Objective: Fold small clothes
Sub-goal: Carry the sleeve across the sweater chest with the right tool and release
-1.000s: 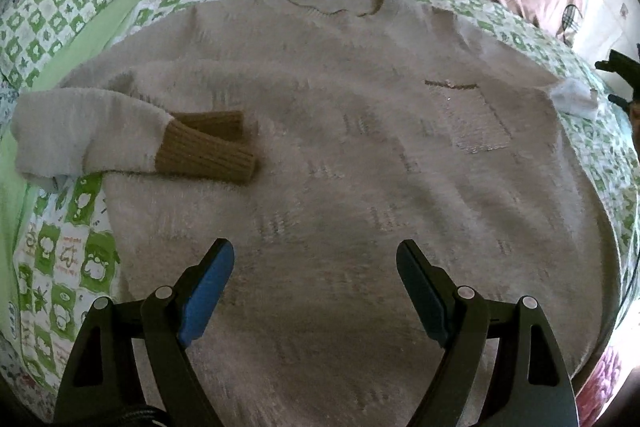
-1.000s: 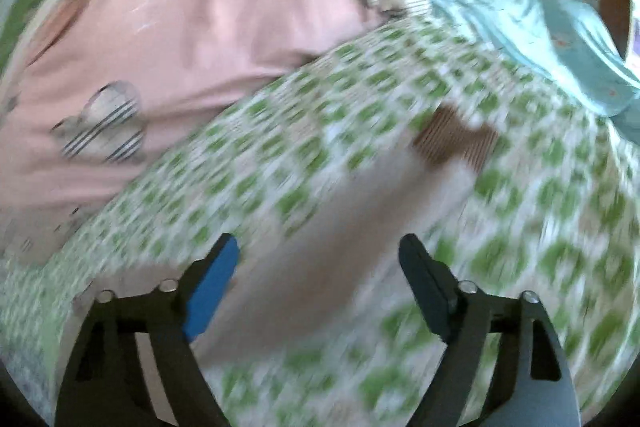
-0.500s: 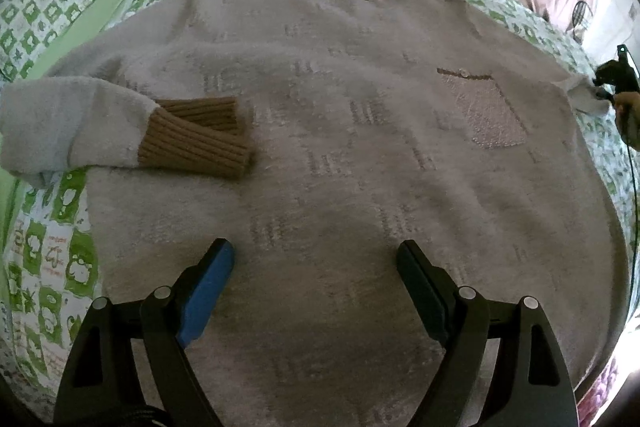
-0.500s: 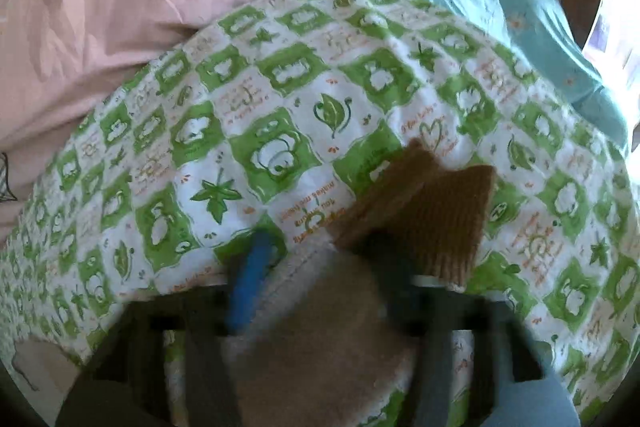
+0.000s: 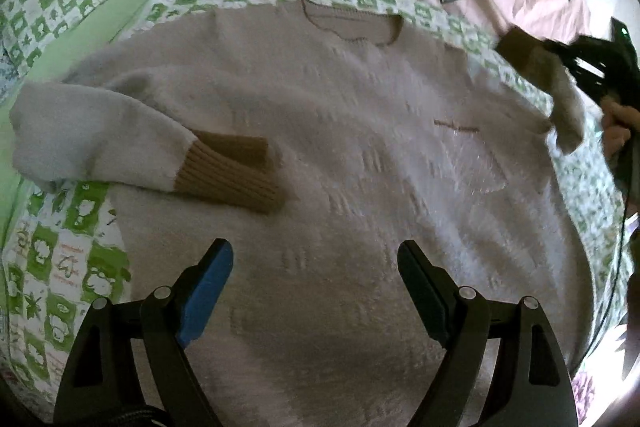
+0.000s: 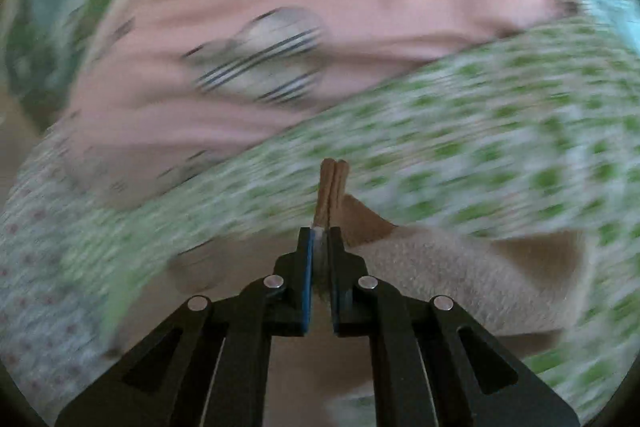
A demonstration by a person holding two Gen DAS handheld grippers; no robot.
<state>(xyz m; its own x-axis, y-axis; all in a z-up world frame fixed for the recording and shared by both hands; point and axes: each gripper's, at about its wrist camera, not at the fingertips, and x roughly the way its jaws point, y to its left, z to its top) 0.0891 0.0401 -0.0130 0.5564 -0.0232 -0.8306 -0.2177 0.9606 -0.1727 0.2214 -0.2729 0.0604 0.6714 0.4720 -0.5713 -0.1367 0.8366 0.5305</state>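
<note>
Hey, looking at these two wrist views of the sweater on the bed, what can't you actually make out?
- Sweater hem: left wrist view, covered by the open left gripper and cut by the bottom edge.
- Bedding pattern: right wrist view, smeared by motion blur.
- Sleeve cuff: right wrist view, its base sits hidden inside the shut right gripper.
- Hand: left wrist view, cut off by the right edge.

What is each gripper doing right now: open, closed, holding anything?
Left gripper: open, holding nothing, above the sweater.
Right gripper: closed on the sweater's brown sleeve cuff, lifted off the bed.
</note>
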